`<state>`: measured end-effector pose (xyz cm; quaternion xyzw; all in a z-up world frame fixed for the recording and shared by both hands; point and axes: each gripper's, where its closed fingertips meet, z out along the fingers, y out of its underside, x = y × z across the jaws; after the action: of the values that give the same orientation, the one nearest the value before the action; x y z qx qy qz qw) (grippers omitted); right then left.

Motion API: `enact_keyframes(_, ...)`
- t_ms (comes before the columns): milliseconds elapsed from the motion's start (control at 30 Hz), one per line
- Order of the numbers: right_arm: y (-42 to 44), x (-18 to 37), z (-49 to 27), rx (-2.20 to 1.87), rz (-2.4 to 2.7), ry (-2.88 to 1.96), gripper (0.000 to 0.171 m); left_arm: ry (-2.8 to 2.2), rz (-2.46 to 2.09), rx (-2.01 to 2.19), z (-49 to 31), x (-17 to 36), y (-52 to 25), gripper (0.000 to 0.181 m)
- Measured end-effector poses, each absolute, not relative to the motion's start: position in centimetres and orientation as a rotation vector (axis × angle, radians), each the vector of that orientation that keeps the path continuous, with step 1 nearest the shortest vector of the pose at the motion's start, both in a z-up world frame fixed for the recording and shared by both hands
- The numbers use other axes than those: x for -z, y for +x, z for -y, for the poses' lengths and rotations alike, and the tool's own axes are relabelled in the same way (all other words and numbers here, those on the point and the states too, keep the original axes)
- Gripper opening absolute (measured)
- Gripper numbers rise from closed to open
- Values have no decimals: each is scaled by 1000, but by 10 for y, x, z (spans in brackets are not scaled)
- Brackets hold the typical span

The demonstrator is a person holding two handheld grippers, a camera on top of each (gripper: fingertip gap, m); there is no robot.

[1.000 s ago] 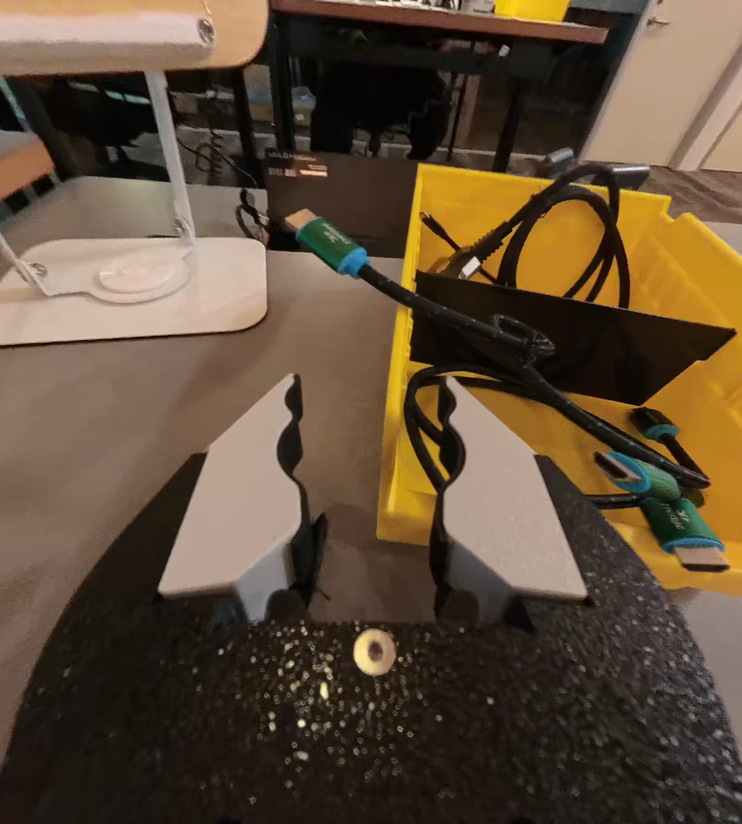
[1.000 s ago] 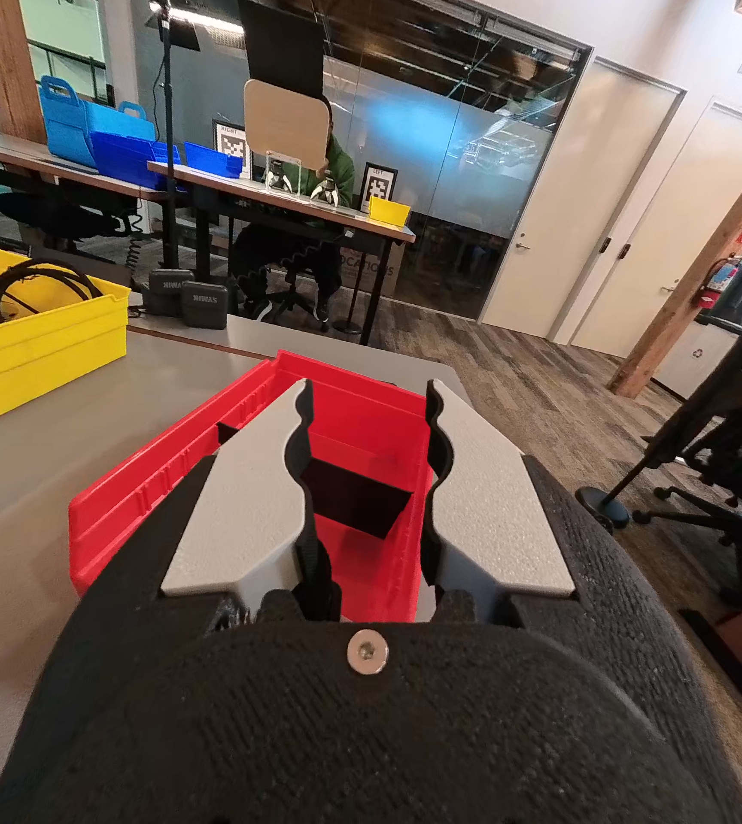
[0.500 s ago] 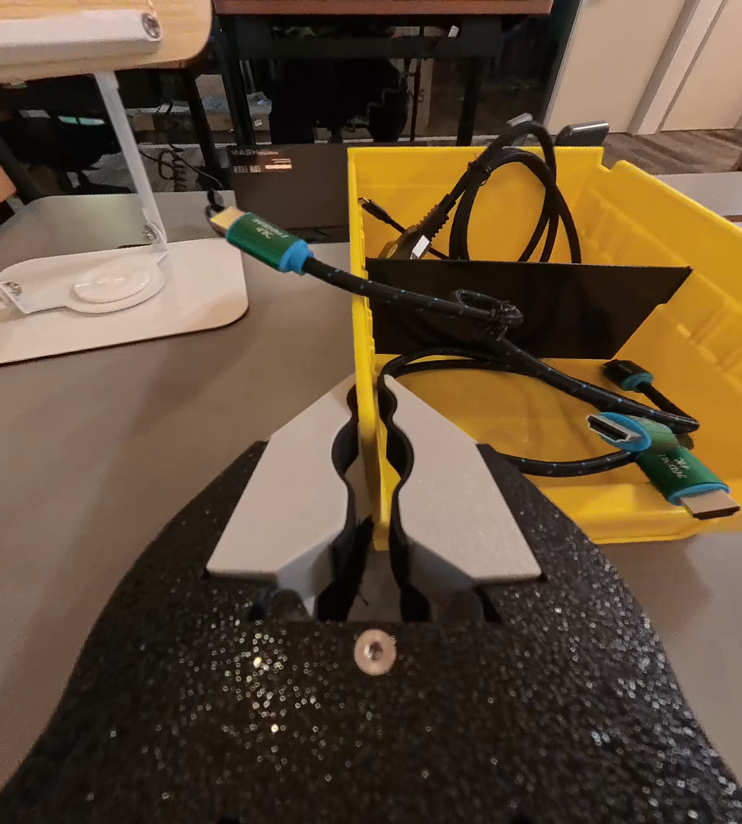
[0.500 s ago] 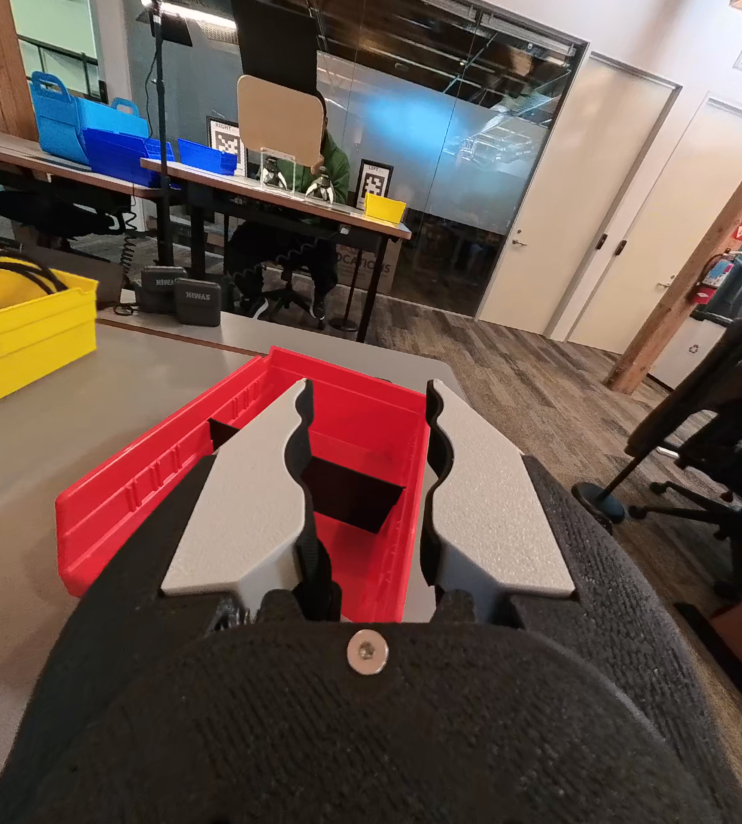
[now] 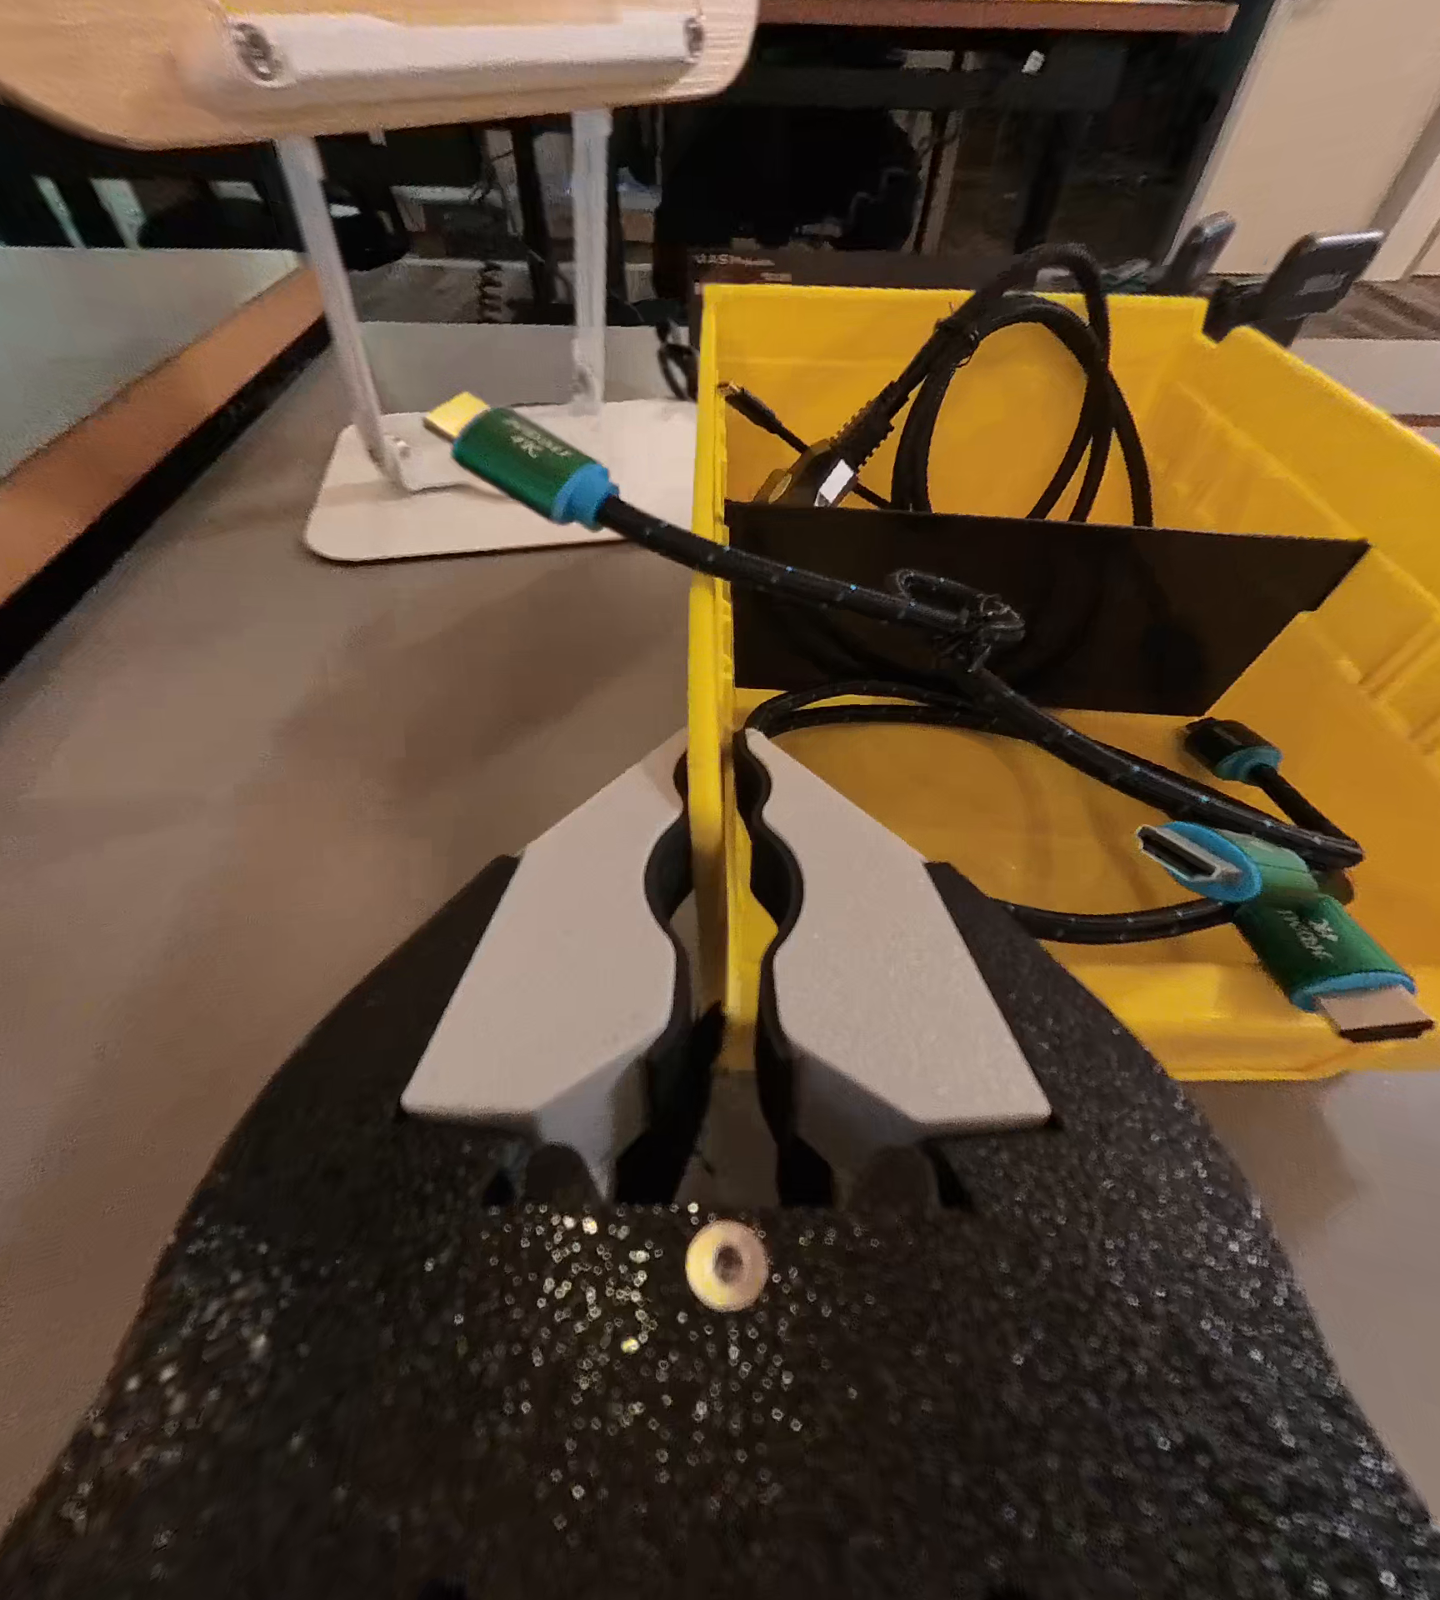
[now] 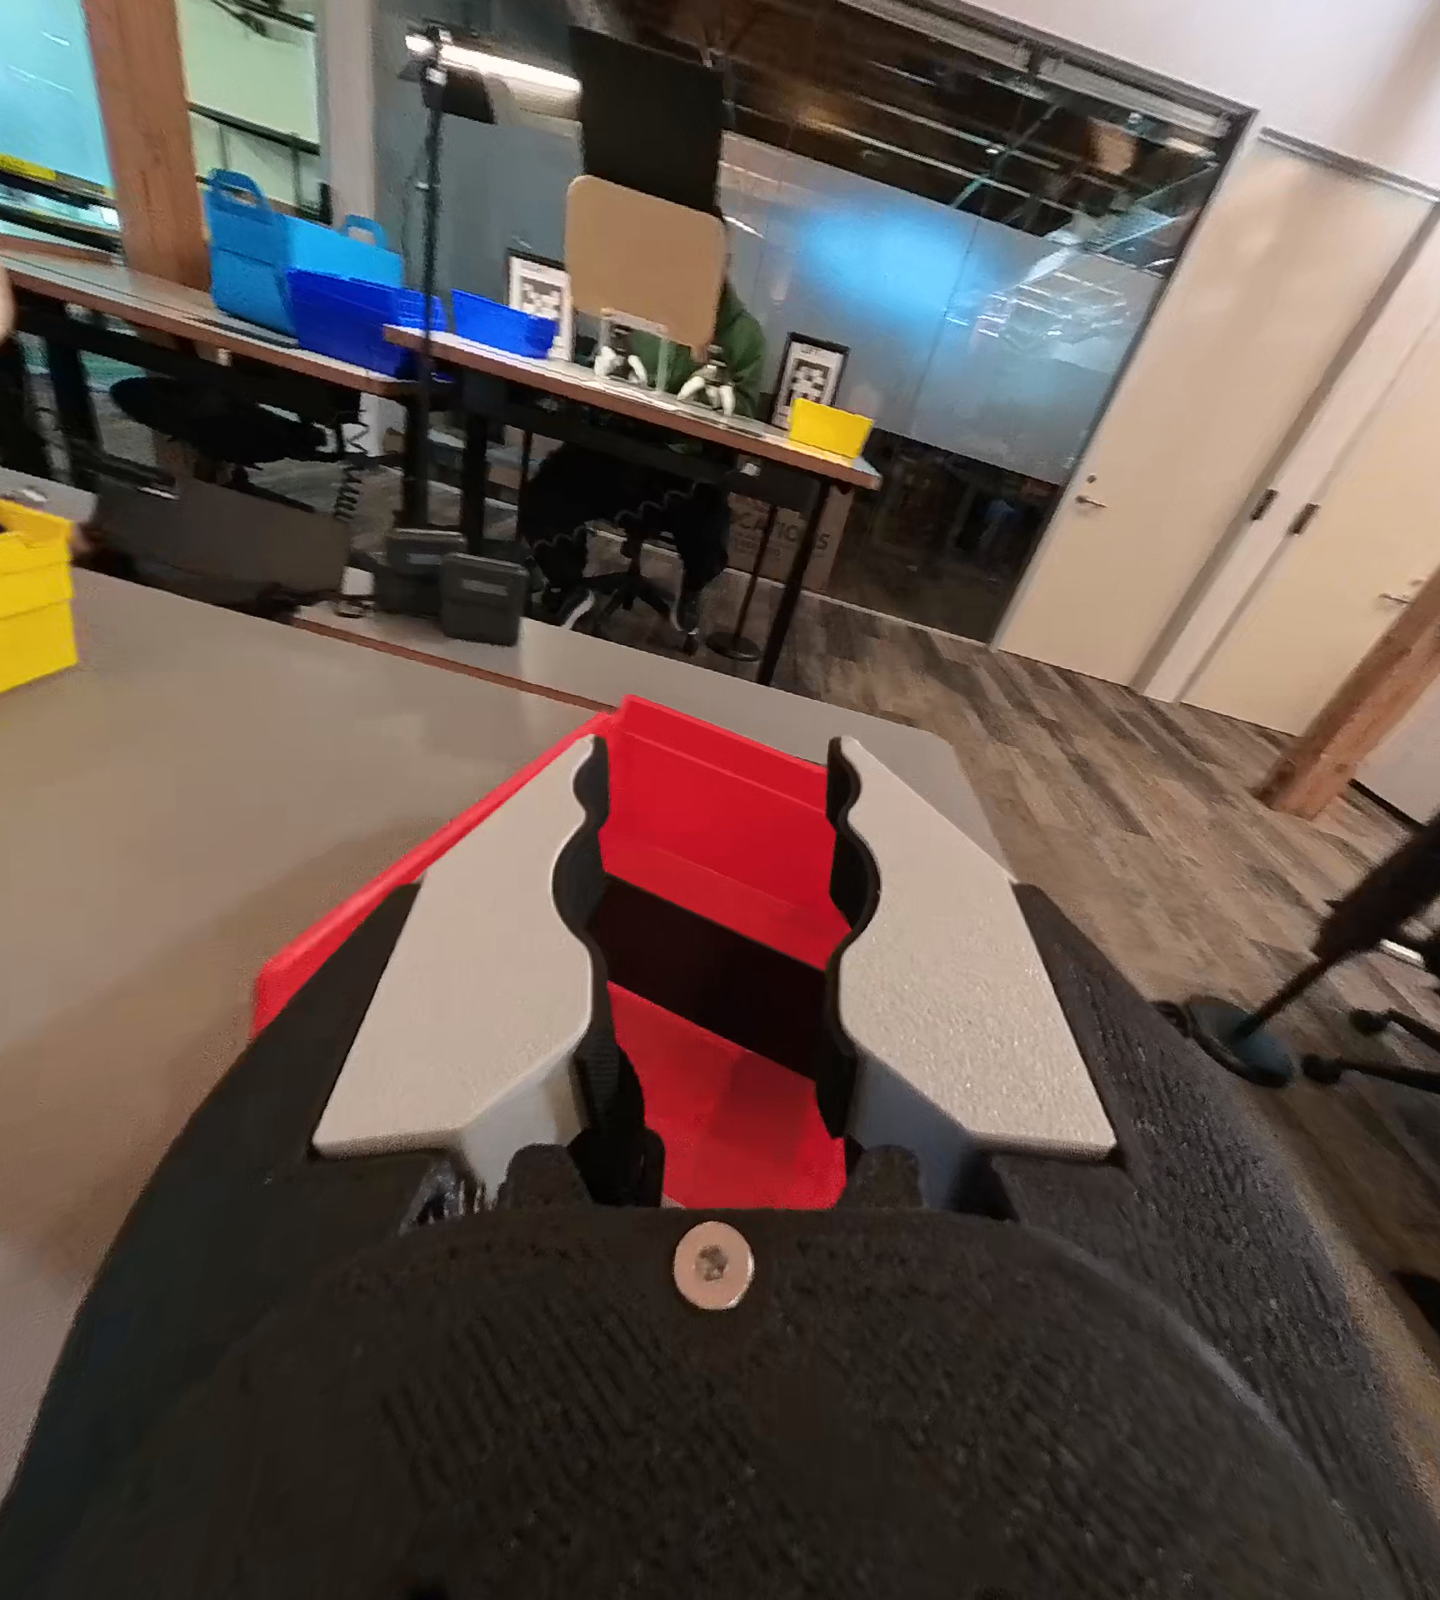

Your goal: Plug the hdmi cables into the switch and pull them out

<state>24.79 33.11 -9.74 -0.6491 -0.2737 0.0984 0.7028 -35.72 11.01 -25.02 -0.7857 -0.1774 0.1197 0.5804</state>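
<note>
The left gripper [image 5: 710,762] is clamped on the yellow bin's [image 5: 1236,459] left wall, the cables [image 5: 1037,736] lying inside, while the right gripper [image 6: 712,770] hovers open over the red bin [image 6: 699,779]; judged preparatory, with no switch in view to locate next.

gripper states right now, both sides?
left gripper: shut on the yellow bin's near wall.
right gripper: open, empty, over the red bin.

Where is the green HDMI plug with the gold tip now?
In the left wrist view, the green HDMI plug hangs over the yellow plastic bin's left wall, above the grey table near the white stand base.
</note>
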Motion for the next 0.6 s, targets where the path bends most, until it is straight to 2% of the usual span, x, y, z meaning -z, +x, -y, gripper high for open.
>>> enact_keyframes(100,208,101,-321,-341,676,-1418,49,-1827,398,-297,-92,249,-365,4)
enact_keyframes(133,192,103,-315,-403,699,-1408,49,-1816,394,-336,-85,246,-369,12)
enact_keyframes(233,138,110,-294,-610,778,-1350,51,-1731,417,-480,-58,224,-382,52)
enact_keyframes(400,56,138,-272,-810,851,-1274,53,-1482,496,-551,-19,201,-379,57)
enact_keyframes(500,12,147,-288,-757,835,-1217,52,-1339,486,-644,5,200,-378,58)
enact_keyframes(600,-33,153,-313,-714,819,-1146,47,-1285,466,-543,5,191,-371,58)
